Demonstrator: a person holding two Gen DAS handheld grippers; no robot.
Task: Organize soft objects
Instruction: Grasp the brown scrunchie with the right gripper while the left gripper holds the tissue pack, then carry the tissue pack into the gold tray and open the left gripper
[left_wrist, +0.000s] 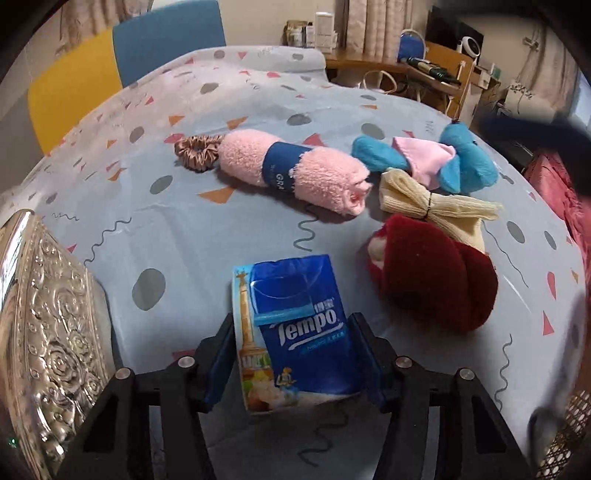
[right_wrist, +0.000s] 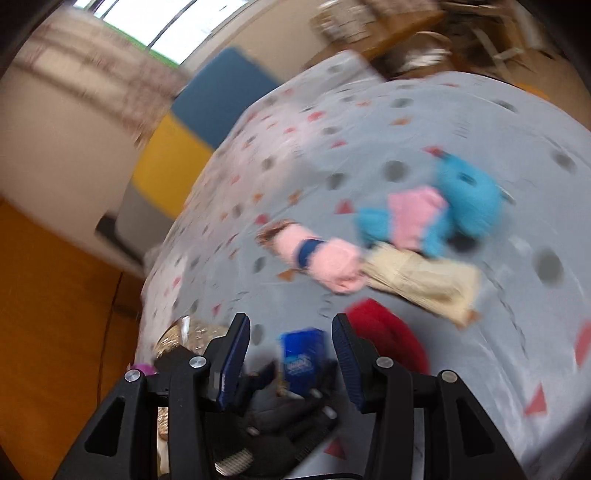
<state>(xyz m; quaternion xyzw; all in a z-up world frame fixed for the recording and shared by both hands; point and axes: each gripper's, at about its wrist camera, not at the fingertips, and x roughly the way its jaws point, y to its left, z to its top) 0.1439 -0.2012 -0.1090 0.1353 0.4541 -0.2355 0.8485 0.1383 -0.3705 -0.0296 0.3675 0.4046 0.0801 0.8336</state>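
Observation:
A blue Tempo tissue pack (left_wrist: 295, 332) lies flat on the patterned tablecloth between the fingers of my left gripper (left_wrist: 291, 321). The pads stand close along its two long sides, and I see no squeeze on the wrapper. Beyond it lie a pink rolled towel with a blue band (left_wrist: 295, 173), a brown scrunchie (left_wrist: 199, 151), a blue and pink plush toy (left_wrist: 443, 158), a tied cream cloth (left_wrist: 424, 203) and a red plush piece (left_wrist: 432, 273). My right gripper (right_wrist: 291, 354) hovers open and empty above the left one, in a blurred view. The tissue pack (right_wrist: 301, 354) shows far below, through its gap.
An embossed silver container (left_wrist: 48, 332) stands at the left, close to my left gripper. A woven basket's rim (left_wrist: 569, 435) shows at the bottom right. Blue (left_wrist: 166, 40) and yellow (left_wrist: 74, 85) chair backs stand behind the table. A cluttered desk (left_wrist: 424, 62) fills the back right.

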